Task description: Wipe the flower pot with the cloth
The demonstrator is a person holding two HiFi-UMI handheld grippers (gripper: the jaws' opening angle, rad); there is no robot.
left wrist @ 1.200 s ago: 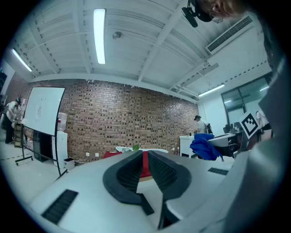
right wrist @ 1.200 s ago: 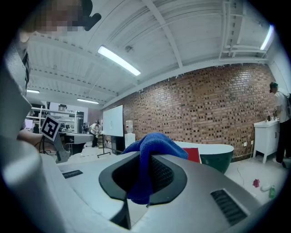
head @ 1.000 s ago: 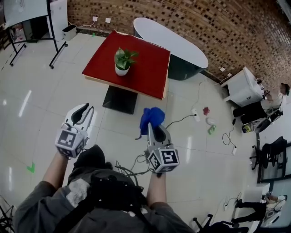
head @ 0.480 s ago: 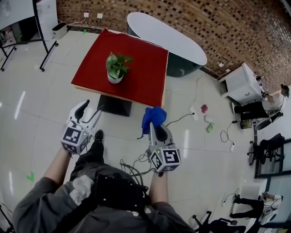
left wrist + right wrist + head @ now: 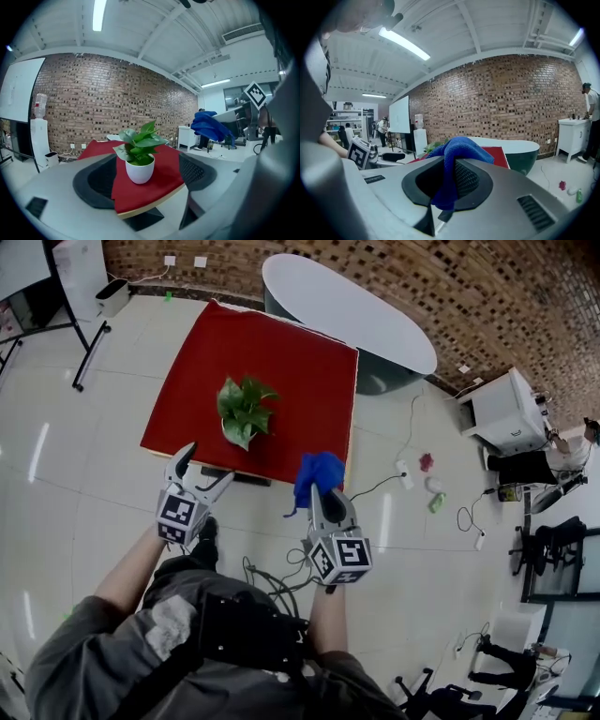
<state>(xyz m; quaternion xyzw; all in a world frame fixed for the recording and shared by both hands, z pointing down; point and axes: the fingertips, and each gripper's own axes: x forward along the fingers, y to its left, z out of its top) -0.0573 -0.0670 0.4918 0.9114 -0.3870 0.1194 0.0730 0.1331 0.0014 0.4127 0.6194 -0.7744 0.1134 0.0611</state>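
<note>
One flower pot: upright, long axis vertical, mouth up, on the red table close to its near edge. There's open tabletop behind it and to its right. One cloth, clamped in the right gripper. Left gripper: jaws opening wide, nothing gripped. Both grippers are at the near edge, clear of the pot.

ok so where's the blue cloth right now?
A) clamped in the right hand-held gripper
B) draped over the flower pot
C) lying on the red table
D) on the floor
A: the blue cloth is pinched between the jaws of the right hand-held gripper, while the flower pot stands uncovered on the red table.
</note>
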